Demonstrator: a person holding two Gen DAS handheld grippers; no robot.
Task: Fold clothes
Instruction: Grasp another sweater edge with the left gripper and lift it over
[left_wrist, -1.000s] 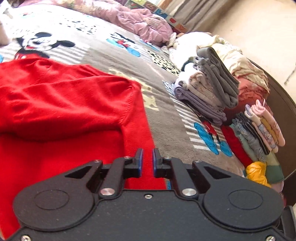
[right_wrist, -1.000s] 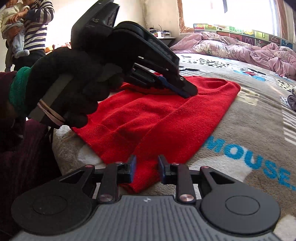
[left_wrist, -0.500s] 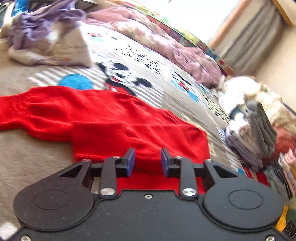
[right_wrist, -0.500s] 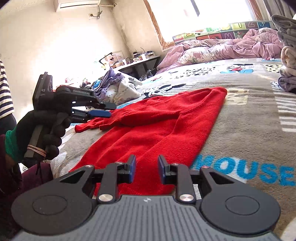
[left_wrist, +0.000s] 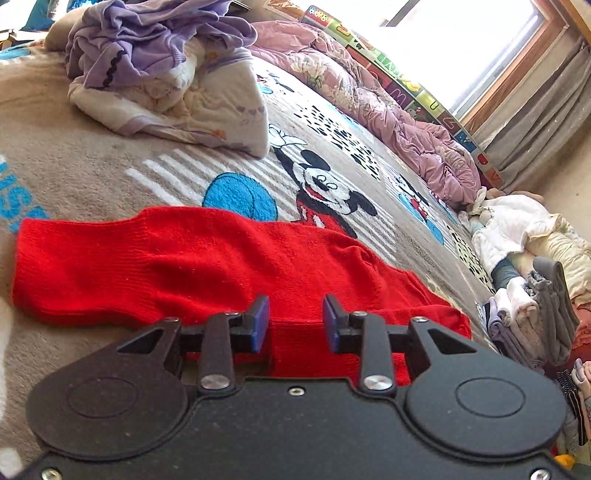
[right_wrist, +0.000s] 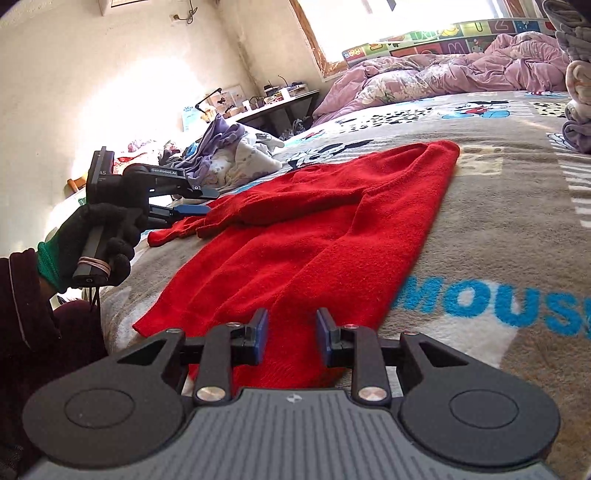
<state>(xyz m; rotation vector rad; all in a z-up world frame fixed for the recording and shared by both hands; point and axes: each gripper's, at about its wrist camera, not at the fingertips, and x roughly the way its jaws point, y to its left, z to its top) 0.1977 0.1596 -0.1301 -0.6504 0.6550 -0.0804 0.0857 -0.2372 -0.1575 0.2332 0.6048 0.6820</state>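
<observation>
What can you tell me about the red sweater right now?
The red sweater is a fine-ribbed knit lying flat on the grey cartoon-print blanket. One sleeve stretches sideways, its cuff near the left gripper. The body is smooth with soft creases, its hem toward the right gripper. Neither gripper clamps it.

Home bedroom: blanketed bed (left_wrist: 110, 173), rumpled duvet (right_wrist: 461, 74)
</observation>
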